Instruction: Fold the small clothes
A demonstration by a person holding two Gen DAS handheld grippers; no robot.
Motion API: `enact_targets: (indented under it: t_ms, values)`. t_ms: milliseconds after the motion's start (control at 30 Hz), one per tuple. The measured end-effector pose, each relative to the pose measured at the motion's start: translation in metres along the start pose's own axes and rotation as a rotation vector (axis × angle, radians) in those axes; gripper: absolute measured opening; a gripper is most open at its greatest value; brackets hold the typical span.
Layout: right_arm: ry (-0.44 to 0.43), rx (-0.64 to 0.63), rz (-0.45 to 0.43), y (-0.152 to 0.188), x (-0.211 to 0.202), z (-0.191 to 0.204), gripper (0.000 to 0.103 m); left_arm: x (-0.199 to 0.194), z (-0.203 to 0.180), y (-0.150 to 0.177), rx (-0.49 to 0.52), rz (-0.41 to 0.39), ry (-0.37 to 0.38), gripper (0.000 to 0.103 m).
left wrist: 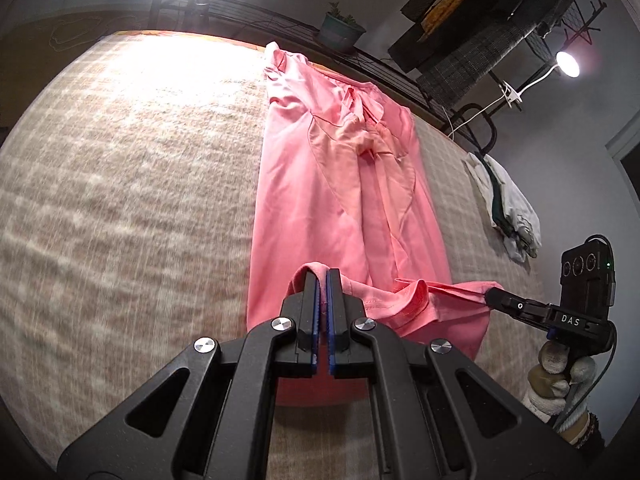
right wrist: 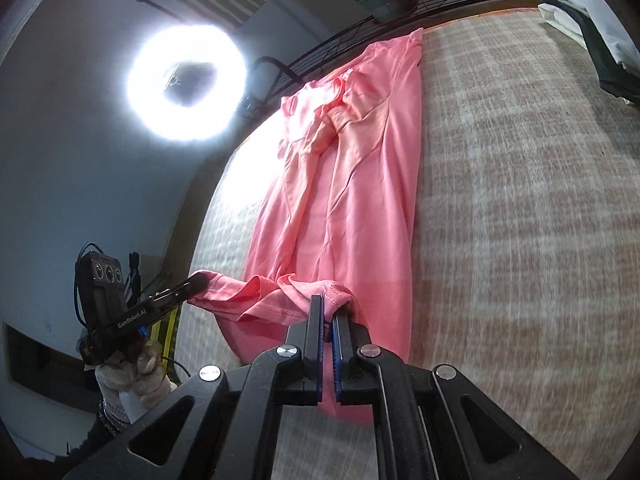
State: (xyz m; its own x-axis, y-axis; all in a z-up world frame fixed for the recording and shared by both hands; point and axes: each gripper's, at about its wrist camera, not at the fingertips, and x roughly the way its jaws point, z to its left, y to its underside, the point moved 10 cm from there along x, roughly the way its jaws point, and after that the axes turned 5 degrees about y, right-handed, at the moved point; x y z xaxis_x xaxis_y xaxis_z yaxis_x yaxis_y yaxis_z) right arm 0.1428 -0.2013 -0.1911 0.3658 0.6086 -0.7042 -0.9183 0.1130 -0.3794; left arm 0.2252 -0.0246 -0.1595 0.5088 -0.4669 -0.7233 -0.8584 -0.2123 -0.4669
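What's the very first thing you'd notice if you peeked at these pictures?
The long pink shirt stretched down the middle of the checked bed cover grabs the eye first. Its near hem is lifted off the cover, pinched by the left gripper and the right gripper, both with jaws shut on it. A glaring ring light shines beyond the cover's far edge.

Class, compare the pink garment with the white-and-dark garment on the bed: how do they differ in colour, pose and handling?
The pink garment is one colour; the white-and-dark garment mixes pale and dark cloth. The pink one lies stretched long down the bed; the other sits bunched near the edge. The left gripper and right gripper each pinch the pink one's near hem; nothing touches the other. Both rest on the checked bed cover.
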Motion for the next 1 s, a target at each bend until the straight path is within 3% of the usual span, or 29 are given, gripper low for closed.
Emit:
enact_targets:
  t_ms: [233, 300, 333, 367, 433, 533, 700, 833, 1000]
  values:
    - [0.043, 0.024, 0.006, -0.021, 0.017, -0.018, 0.001, 0.022, 0.010, -0.013, -0.015, 0.008, -0.023, 0.000]
    - [0.064, 0.024, 0.012, -0.024, 0.021, -0.024, 0.006, 0.025, 0.012, -0.016, -0.019, 0.007, -0.031, 0.002]
    - [0.072, 0.023, 0.015, -0.025, 0.022, -0.025, 0.011, 0.026, 0.014, -0.017, -0.015, 0.012, -0.043, 0.009]
    - [0.077, 0.019, 0.016, -0.026, 0.021, -0.026, 0.027, 0.025, 0.015, -0.018, -0.011, 0.010, -0.051, 0.022]
    - [0.084, -0.003, 0.002, -0.028, 0.014, -0.026, 0.043, 0.018, 0.016, -0.023, -0.001, -0.027, -0.063, 0.034]
    - [0.083, -0.065, -0.020, -0.030, 0.004, -0.019, 0.035, 0.009, 0.018, -0.025, 0.021, -0.047, -0.066, 0.034]
    - [0.030, -0.187, 0.032, -0.010, 0.008, 0.004, 0.020, 0.007, 0.002, 0.000, 0.141, 0.034, -0.020, 0.031]
    - [0.064, -0.295, 0.111, 0.012, 0.029, 0.015, 0.020, 0.025, -0.004, 0.031, 0.222, 0.143, -0.036, 0.025]
    - [0.092, -0.283, 0.149, 0.013, 0.049, 0.006, 0.020, 0.050, 0.005, 0.034, 0.234, 0.192, -0.083, 0.025]
